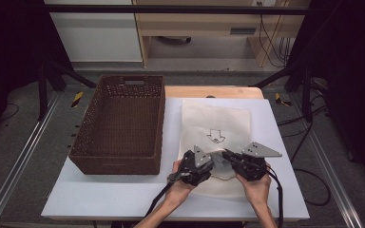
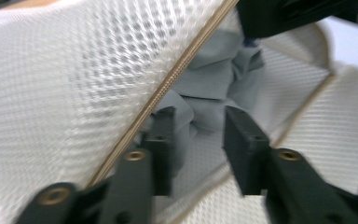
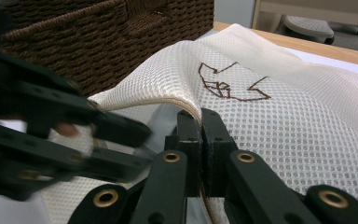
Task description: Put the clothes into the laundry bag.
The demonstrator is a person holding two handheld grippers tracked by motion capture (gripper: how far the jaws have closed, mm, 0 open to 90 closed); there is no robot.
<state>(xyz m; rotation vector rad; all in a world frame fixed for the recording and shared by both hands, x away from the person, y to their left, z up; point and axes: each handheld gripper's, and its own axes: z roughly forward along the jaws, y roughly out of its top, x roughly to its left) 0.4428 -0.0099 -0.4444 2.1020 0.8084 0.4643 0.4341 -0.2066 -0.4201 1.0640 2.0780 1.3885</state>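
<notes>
A white mesh bag (image 1: 216, 118) with a brown arrow mark (image 3: 228, 81) lies flat on the white table top (image 1: 123, 194). My right gripper (image 3: 200, 126) is shut on the bag's zipper edge (image 3: 168, 103) and holds it lifted, so the mouth gapes. My left gripper (image 2: 200, 135) reaches into that mouth with its jaws apart. Crumpled grey cloth (image 2: 214, 79) lies inside the bag, just ahead of and partly between the left fingers (image 2: 161, 140). From above, the two grippers (image 1: 218, 159) meet tip to tip at the bag's near end.
A dark brown woven basket (image 1: 116, 166) stands to the left of the bag, close to my left hand (image 1: 178, 190). The table's front edge runs just below both hands. A wooden board (image 1: 214, 91) shows behind the bag.
</notes>
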